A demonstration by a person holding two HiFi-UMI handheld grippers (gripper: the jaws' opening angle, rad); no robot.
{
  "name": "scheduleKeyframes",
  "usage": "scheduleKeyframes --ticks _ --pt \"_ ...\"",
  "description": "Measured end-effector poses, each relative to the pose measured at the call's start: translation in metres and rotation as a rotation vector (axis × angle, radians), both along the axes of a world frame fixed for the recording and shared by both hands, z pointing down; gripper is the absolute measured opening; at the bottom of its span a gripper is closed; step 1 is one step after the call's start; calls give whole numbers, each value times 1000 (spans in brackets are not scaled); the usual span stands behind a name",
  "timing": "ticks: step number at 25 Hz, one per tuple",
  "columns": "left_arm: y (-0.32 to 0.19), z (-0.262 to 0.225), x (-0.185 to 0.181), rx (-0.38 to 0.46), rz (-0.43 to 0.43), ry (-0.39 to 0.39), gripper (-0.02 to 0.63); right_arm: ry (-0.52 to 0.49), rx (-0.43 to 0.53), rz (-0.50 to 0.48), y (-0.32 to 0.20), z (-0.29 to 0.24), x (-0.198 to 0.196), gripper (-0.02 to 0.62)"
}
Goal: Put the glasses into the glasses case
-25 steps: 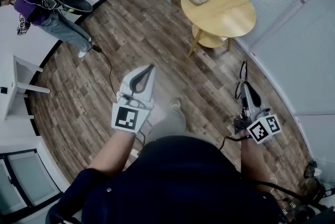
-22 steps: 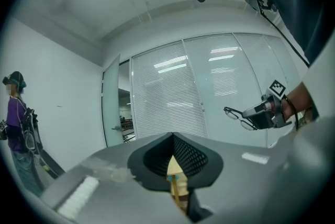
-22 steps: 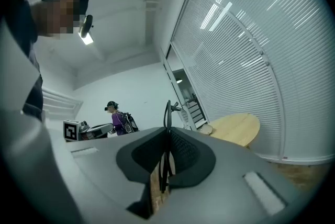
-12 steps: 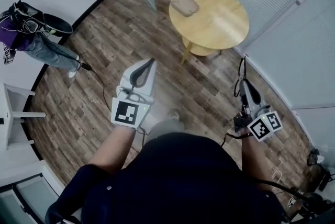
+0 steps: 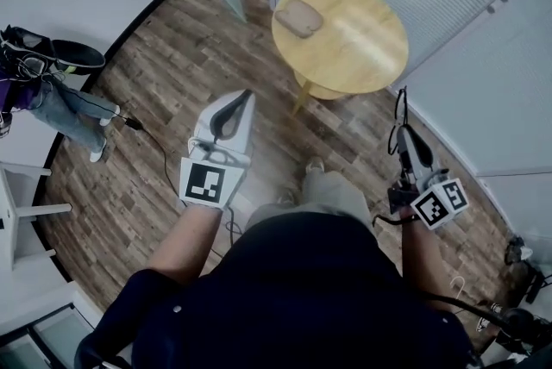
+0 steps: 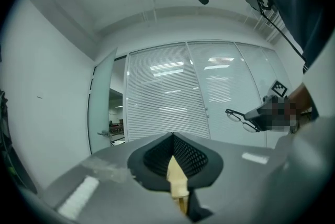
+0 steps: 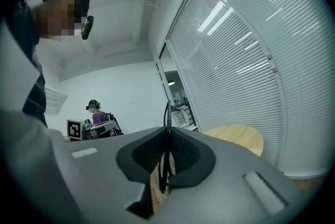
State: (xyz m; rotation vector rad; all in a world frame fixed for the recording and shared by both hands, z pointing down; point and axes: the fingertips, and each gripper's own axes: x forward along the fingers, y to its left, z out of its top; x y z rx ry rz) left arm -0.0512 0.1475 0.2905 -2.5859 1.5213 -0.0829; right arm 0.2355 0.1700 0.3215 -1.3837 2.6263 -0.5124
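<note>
Plainly, the right claw [image 5: 404, 133] is clenched on the glasses [image 5: 400, 112]. In the right gripper view its two jaws press together on a thin black part of the frame, which runs down between them and rises past their tips. In the head view the glasses stick out just ahead of that claw's tips, held up over the wood floor [image 5: 172, 74] and touching nothing else. The left claw [image 5: 246, 96] is clenched too, its jaws meeting at the tips with nothing gripped between them; only a pale sliver shows through the slot lower down. In the left gripper view, the glasses show off to that claw's right, with the blinds behind them. The case [image 5: 299, 17], a tan rounded pouch, lies ahead of both claws on the round tabletop [image 5: 362, 48], close to the far-left edge. It is well apart from the right claw and up to that claw's left. Off to the left of the left claw, a person [image 5: 43, 96] stands by the white wall.
</note>
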Motion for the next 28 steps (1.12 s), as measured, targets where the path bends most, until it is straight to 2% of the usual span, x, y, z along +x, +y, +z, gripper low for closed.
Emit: scheduleKeyframes --ticks 6,13,21,28 --pt "-44 4 8 -2 -11 20 6 -8 10 -53 -58 10 -11 29" --pt "-107 -12 -8 24 -72 -6 6 -56 -4 -120 -133 25 -29 29" --pt "-217 3 -3 -32 -128 -44 6 -49 -29 -201 -255 31 -33 29" --pt "-310 -9 15 -55 -155 -58 6 -33 -81 -313 -347 32 -44 29"
